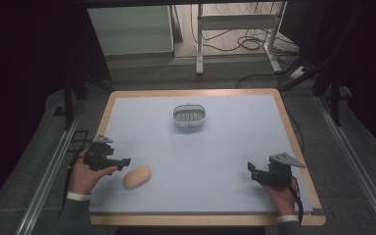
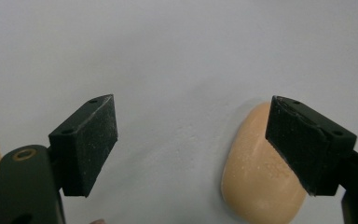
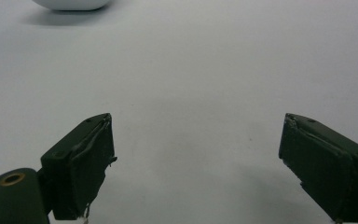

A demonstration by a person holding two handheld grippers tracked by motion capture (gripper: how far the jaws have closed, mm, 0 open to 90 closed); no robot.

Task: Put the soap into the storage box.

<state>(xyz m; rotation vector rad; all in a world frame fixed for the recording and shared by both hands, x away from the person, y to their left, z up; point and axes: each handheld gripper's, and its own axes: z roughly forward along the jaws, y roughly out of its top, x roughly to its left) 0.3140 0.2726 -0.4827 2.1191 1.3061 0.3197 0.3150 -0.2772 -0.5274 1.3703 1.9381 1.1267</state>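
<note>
Pale blue matting covers the wooden table [image 1: 293,128], and beyond its far edge the floor is dim, with cables trailing around a white frame. Standing here, I see a person's two hands come in from the near side, each holding a black gripper.

Low at the left edge, the left gripper [image 1: 122,162] has its jaws spread wide, aimed at a tan, oval soap bar [image 1: 137,176] lying flat on the mat just beside it. In the left gripper view the bar [image 2: 256,177] sits near the right-hand jaw, partly behind it, not yet between the two pads; nothing touches it.

Near the right corner, the right gripper [image 1: 251,169] rests with its jaws equally wide and nothing between them.

A white, oval soap dish [image 1: 190,116] stands well apart near the far middle of the mat, and it looks empty.

As I judge it, the work has barely begun: the bar is unlifted, the reach is only lining up. Centring the jaws, closing, carrying and setting down in the dish all remain.
</note>
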